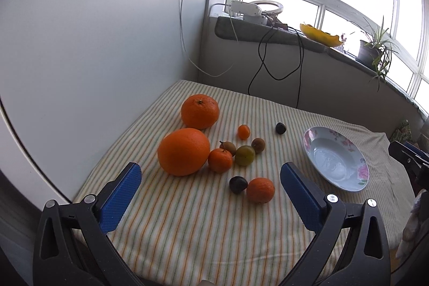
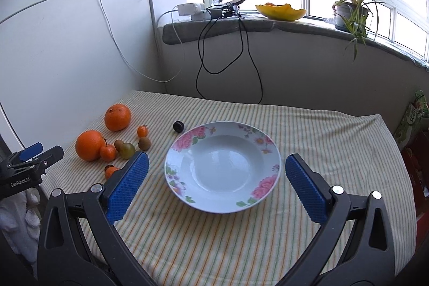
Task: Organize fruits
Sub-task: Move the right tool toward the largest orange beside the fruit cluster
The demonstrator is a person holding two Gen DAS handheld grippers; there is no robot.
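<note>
Sitting loose on the striped tablecloth (image 1: 187,227): all the fruit, none of it in the floral plate (image 2: 187,195). Two big oranges, near one (image 1: 183,151) and far one (image 1: 200,111), lie at the left of the cluster. A mandarin (image 1: 220,160) touches the near big orange. Beside it sits a green fruit (image 1: 245,155), with two brown ones (image 1: 258,145) behind it. A tiny orange fruit (image 1: 244,132) lies further back, and a dark one (image 1: 280,128) sits apart toward the plate. Closest to you: a dark fruit (image 1: 238,184) touching another mandarin (image 1: 260,190).

Your left gripper (image 1: 211,177) is spread wide, holding nothing, above the cloth with that closest pair between its fingers in view. Your right gripper (image 2: 215,169) is also wide and empty, framing the plate. The plate is right of the fruit, well clear of the big oranges.
</note>
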